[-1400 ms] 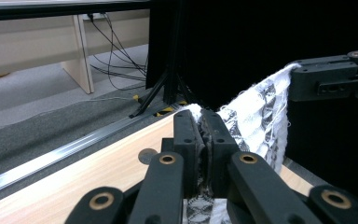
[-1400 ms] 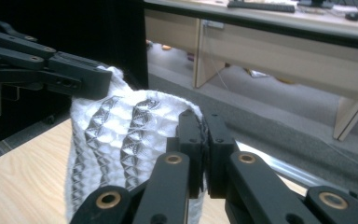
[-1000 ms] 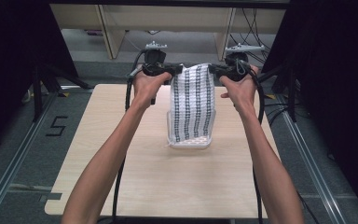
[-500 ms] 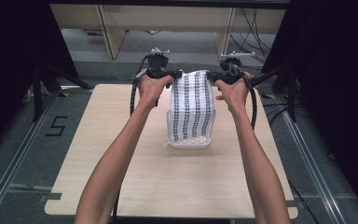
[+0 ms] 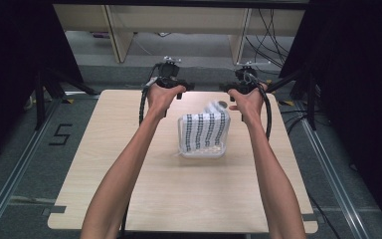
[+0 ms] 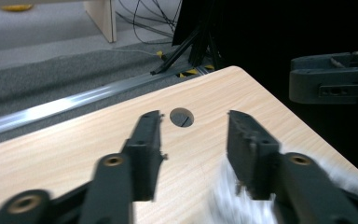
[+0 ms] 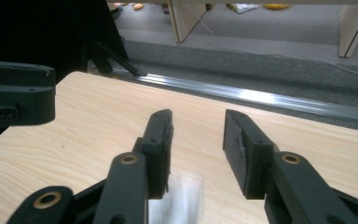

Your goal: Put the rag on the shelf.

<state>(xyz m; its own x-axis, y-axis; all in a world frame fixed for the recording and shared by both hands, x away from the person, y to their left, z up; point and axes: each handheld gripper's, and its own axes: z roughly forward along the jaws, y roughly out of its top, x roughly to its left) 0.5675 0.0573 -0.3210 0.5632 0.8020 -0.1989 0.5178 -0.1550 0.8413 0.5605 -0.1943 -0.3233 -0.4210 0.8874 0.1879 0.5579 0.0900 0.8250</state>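
Observation:
A white cloth with rows of black marks lies folded in a loose heap at the middle of the wooden table. My left gripper hovers beyond the cloth's far left side, jaws apart with nothing between them. Opposite it my right gripper is likewise open and empty, beyond the cloth's far right side. In the left gripper view the open gripper has a blurred patch of cloth low down. The right gripper view shows the open gripper above a blur of cloth.
A round hole sits in the tabletop near the far edge. Beyond the table run a metal floor rail, wooden furniture legs and cables. Dark stands flank both sides. The near half of the table is bare wood.
Both grippers held the cloth up by its top corners; they have opened and moved apart, and the cloth has dropped into a heap on the table.

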